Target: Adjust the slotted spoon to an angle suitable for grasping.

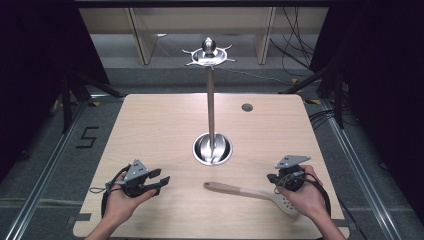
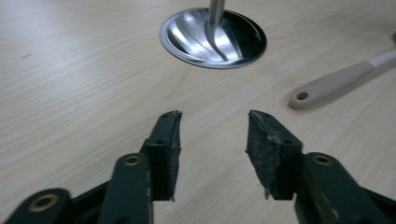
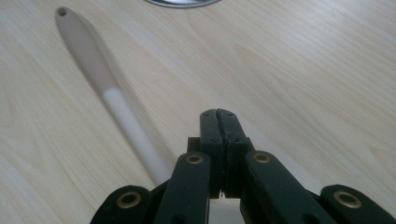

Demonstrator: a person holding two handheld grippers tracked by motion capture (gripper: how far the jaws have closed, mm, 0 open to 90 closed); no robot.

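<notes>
Spatula (image 1: 250,193) lies on my table (image 1: 150,130) near the stand (image 1: 212,148). Left gripper (image 2: 213,135) spread — right gripper (image 3: 219,122) pressed together, empty. Floor marking (image 1: 86,137) reads "5".

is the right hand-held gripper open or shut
Shut and empty. In the right gripper view the right hand-held gripper has its two black jaws pressed together, and the spatula lies beside them, ungripped.
</notes>
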